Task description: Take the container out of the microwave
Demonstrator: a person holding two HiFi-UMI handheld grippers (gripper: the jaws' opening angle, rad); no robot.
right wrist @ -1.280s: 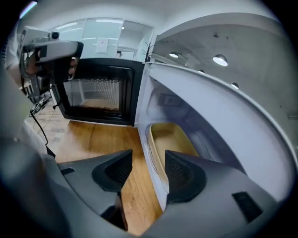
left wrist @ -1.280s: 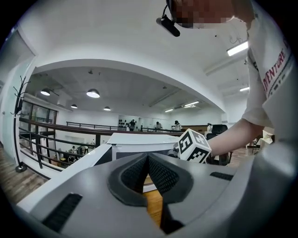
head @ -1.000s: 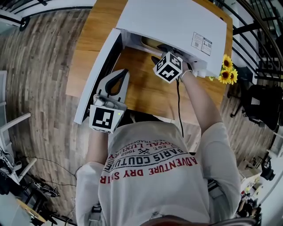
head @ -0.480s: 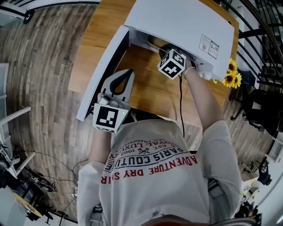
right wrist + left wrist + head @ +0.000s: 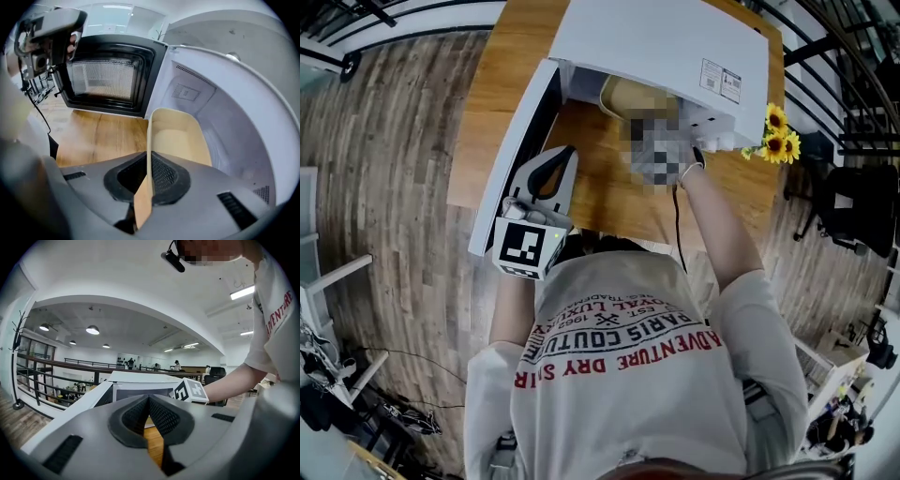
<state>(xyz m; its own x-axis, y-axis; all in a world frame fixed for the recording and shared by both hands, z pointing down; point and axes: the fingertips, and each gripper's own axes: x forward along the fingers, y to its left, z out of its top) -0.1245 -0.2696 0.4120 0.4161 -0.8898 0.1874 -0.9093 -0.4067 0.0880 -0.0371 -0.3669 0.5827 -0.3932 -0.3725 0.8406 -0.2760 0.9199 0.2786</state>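
The white microwave [image 5: 656,42] stands on a wooden table [image 5: 609,202] with its door [image 5: 511,159] swung open to the left. A beige container [image 5: 623,97] shows at the mouth of the cavity. In the right gripper view my right gripper [image 5: 149,161] is shut on the container's [image 5: 180,140] near wall, its jaws having just closed there. In the head view a blurred patch covers that gripper. My left gripper [image 5: 565,152] hangs beside the door, jaws shut with nothing between them [image 5: 149,399].
The open door [image 5: 110,79] stands left of the container, with bare table [image 5: 103,136] in front of it. Sunflowers [image 5: 776,145] sit at the microwave's right corner. A cable [image 5: 677,225] runs along my right arm. Railings border the wooden floor around the table.
The right gripper has drawn back toward me, and more of the beige container now shows at the microwave's mouth. The left gripper has stayed beside the door.
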